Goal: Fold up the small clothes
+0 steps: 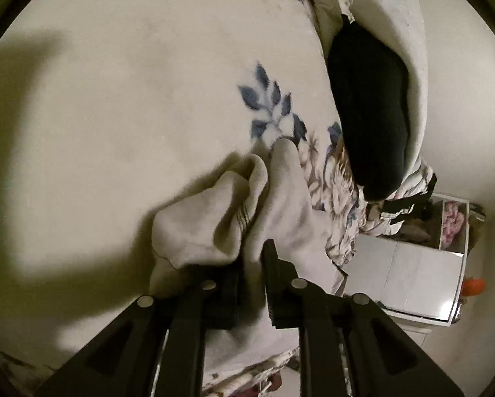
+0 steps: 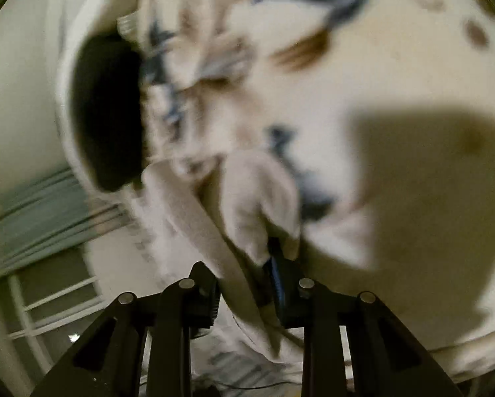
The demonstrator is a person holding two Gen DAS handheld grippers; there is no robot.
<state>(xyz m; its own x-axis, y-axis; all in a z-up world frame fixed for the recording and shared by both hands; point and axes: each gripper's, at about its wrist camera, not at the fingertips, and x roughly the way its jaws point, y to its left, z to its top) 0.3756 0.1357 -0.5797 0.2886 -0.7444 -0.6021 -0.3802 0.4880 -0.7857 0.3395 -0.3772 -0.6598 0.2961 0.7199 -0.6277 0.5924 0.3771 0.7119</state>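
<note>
Jaws of the left gripper (image 1: 252, 284) are seen nearly closed on a pale grey garment (image 1: 234, 211), whose cloth is pinched between the pads and bunches up in folds just ahead. The garment rests on a cream blanket (image 1: 131, 106) printed with blue leaves. Beyond it a dark garment (image 1: 370, 106) lies in a fold of the blanket, and a white cabinet (image 1: 409, 274) is seen past the blanket's edge.

In the blurred right view the right gripper (image 2: 244, 284) is narrowed around the same pale cloth (image 2: 257, 198) — it passes between the fingers and is pressed by the right-hand pad; full clamping cannot be told. Farther off, the dark garment (image 2: 108, 109) is visible.
</note>
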